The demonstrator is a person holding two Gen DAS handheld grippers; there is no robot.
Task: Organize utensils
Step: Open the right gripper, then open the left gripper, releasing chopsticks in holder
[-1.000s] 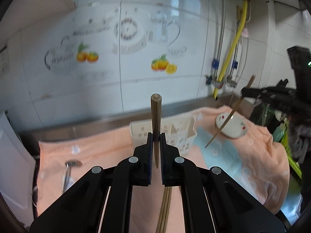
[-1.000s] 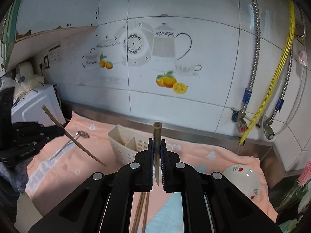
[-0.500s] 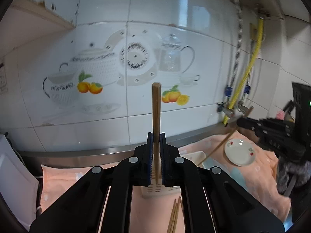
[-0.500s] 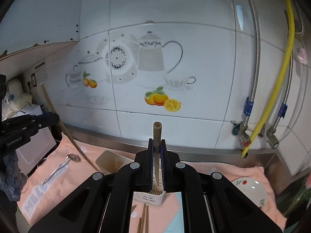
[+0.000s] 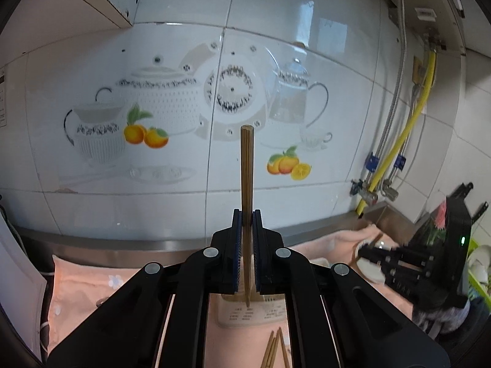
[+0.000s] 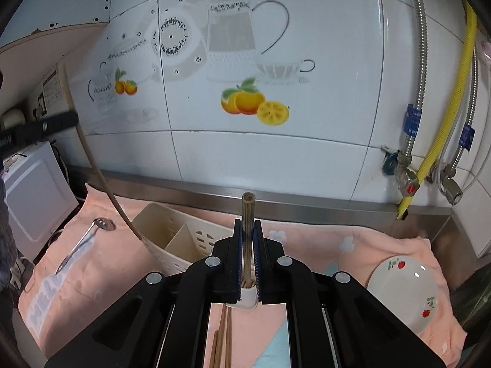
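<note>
- tiled kitchen wall with teapot decals behind a steel counter under a pink towel (image 6: pixel 353 245)
- left gripper (image 5: pixel 247 251) pinches one chopstick (image 5: pixel 246 165) upright, its tip over the caddy (image 5: pixel 245 316)
- right gripper (image 6: pixel 247 254) pinches a second chopstick (image 6: pixel 248 214), low end at the caddy's (image 6: pixel 172 230) near corner
- neither stick looks released yet; whether they are inside a compartment i can't tell
- left to sort, i judge: loose chopsticks (image 6: pixel 222 337) on the towel, the spoon (image 6: pixel 84 240) well left of the caddy
- saucer (image 6: pixel 402 291) sits apart at right
</note>
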